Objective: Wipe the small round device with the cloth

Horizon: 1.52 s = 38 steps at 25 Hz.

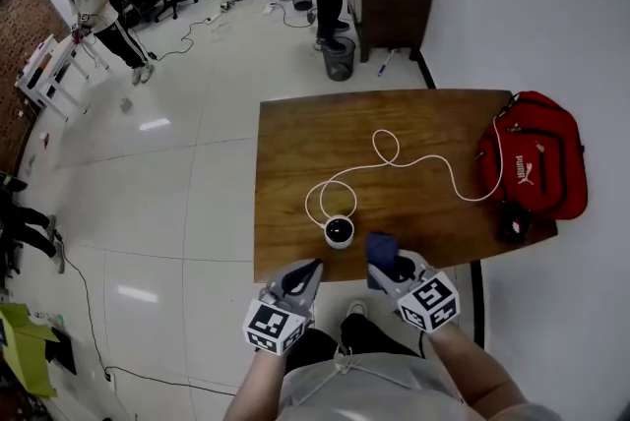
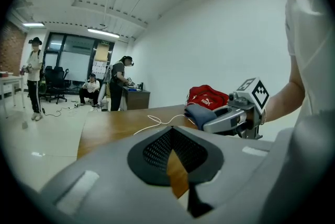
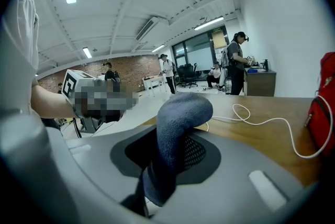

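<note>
The small round device (image 1: 339,231), white with a black top, sits near the front edge of the wooden table (image 1: 295,144). Its white cable (image 1: 394,158) loops away across the top. My right gripper (image 1: 386,264) is shut on a dark blue cloth (image 1: 380,250), just right of the device and over the table's front edge. In the right gripper view the cloth (image 3: 180,113) sticks up from between the jaws. My left gripper (image 1: 307,271) hovers at the table edge, front-left of the device, shut with nothing in it. Neither gripper view shows the device.
A red bag (image 1: 536,163) lies on the table's right end, with a small black object (image 1: 514,224) in front of it. Beyond the table stand a dark cabinet (image 1: 389,1) and a wire bin (image 1: 339,57). Several people are at the far side of the room.
</note>
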Each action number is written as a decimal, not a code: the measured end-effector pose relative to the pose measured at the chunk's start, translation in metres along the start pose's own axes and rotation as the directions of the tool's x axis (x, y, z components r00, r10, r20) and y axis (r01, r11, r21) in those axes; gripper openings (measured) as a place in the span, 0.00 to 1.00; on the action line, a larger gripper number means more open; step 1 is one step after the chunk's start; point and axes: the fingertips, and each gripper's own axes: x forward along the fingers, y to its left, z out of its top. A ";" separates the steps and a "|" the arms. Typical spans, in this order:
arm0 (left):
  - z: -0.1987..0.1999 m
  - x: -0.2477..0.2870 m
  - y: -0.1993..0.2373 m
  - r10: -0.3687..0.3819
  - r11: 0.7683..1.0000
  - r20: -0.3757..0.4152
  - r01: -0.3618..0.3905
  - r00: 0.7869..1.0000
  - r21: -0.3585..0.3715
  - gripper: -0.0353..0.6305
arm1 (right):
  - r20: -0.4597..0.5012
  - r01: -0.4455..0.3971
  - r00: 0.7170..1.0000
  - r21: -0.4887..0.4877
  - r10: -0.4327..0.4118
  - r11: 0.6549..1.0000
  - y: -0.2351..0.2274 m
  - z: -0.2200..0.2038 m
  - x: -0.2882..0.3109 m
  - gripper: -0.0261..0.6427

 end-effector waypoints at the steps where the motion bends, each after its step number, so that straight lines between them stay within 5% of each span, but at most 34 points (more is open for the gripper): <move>1: -0.005 0.009 0.001 -0.007 1.000 -0.017 0.006 1.000 -0.005 0.06 | -0.016 -0.007 1.000 -0.004 0.007 1.000 -0.005 -0.002 0.006 0.20; 12: -0.019 0.075 0.041 -0.021 0.999 -0.098 0.017 0.995 -0.038 0.06 | -0.096 -0.055 0.994 -0.025 0.052 0.998 -0.026 0.002 0.065 0.20; 23: -0.023 0.092 0.048 -0.113 0.989 -0.096 0.103 0.989 -0.110 0.06 | -0.181 -0.133 0.970 0.163 0.162 0.978 -0.034 -0.046 0.089 0.20; 30: -0.022 0.090 0.050 -0.125 0.976 -0.071 0.110 0.990 -0.188 0.06 | -0.243 -0.121 0.952 0.262 0.187 0.957 -0.033 -0.074 0.101 0.20; 38: -0.023 0.091 0.051 -0.127 0.976 -0.082 0.111 0.988 -0.185 0.06 | -0.369 -0.064 0.912 0.305 0.179 0.950 -0.039 -0.096 0.103 0.21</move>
